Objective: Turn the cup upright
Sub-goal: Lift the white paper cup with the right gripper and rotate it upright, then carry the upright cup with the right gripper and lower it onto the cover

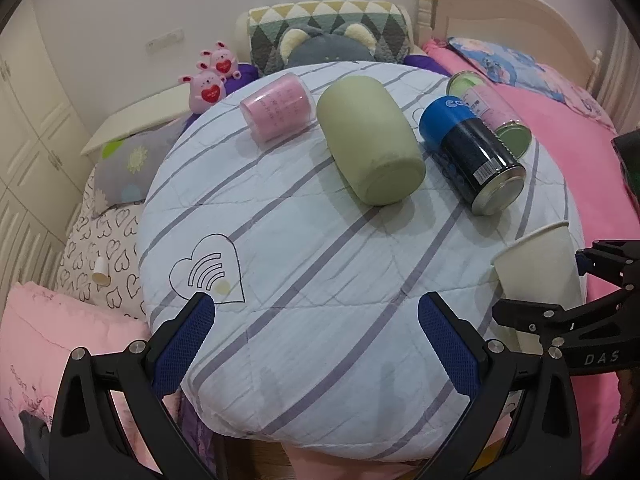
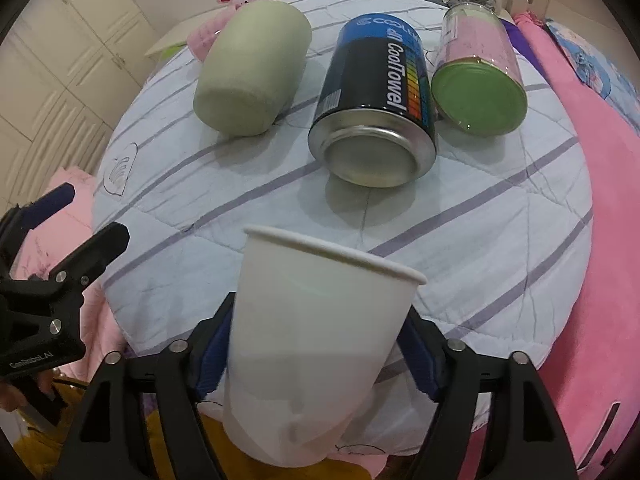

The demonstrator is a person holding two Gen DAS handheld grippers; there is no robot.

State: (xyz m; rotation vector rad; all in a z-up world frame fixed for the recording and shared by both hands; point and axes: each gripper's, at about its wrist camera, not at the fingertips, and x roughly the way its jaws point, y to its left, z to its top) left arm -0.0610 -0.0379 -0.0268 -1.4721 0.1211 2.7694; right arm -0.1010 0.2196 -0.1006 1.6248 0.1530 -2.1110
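Observation:
A white paper cup [image 2: 316, 340] is held between the blue pads of my right gripper [image 2: 320, 344], rim up and tilted slightly away, at the near edge of the round quilted table [image 2: 500, 232]. In the left wrist view the same cup [image 1: 536, 272] stands at the right edge with the right gripper [image 1: 572, 304] around its base. My left gripper [image 1: 316, 340] is open and empty above the table's near edge.
Lying on the table: a pale green cup [image 1: 372, 136], a pink-filled clear jar [image 1: 278, 106], a blue and black CoolTowel can [image 2: 376, 108] and a green-lidded clear jar [image 2: 476, 68]. Pink bedding [image 2: 608, 200] and pillows surround the table.

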